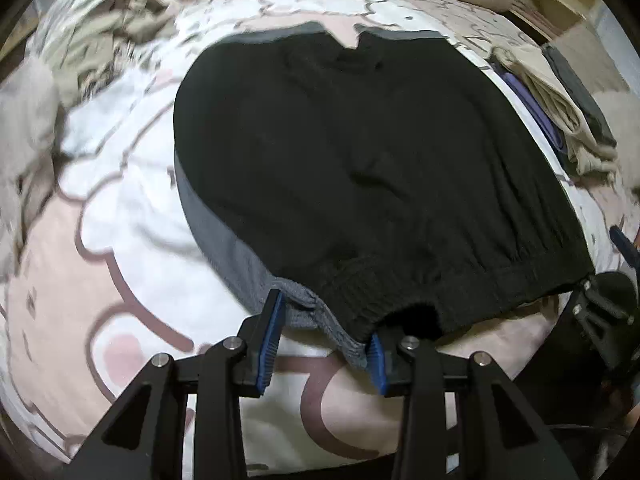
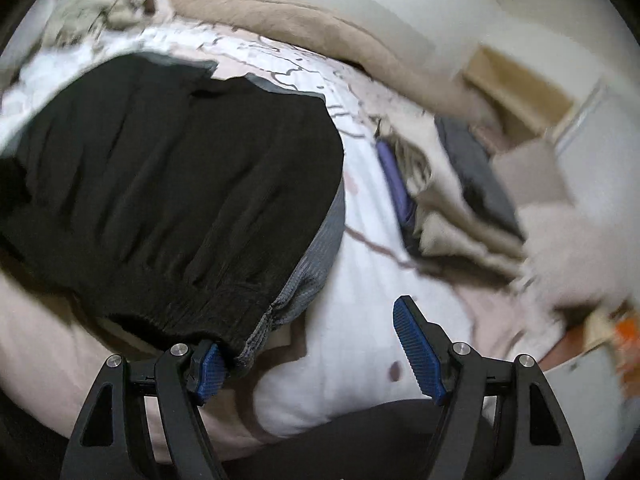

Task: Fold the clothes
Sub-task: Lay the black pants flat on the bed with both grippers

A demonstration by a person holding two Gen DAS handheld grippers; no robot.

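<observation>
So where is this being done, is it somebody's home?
Most likely a bedroom at home. The black and grey sweater lies on a bed with a pink and white cartoon-print cover, a tan blanket bunched along the far edge, and a stack of folded clothes beside it.

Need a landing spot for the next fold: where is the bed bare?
Bare sheet lies between the black sweater and the crumpled pile, plus a strip toward the folded stack. Both piles are crowded.

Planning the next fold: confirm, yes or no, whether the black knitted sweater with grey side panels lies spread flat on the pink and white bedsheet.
Yes: the black knitted sweater with grey side panels lies spread open on the pink and white bedsheet, ribbed hem nearest the camera.
</observation>
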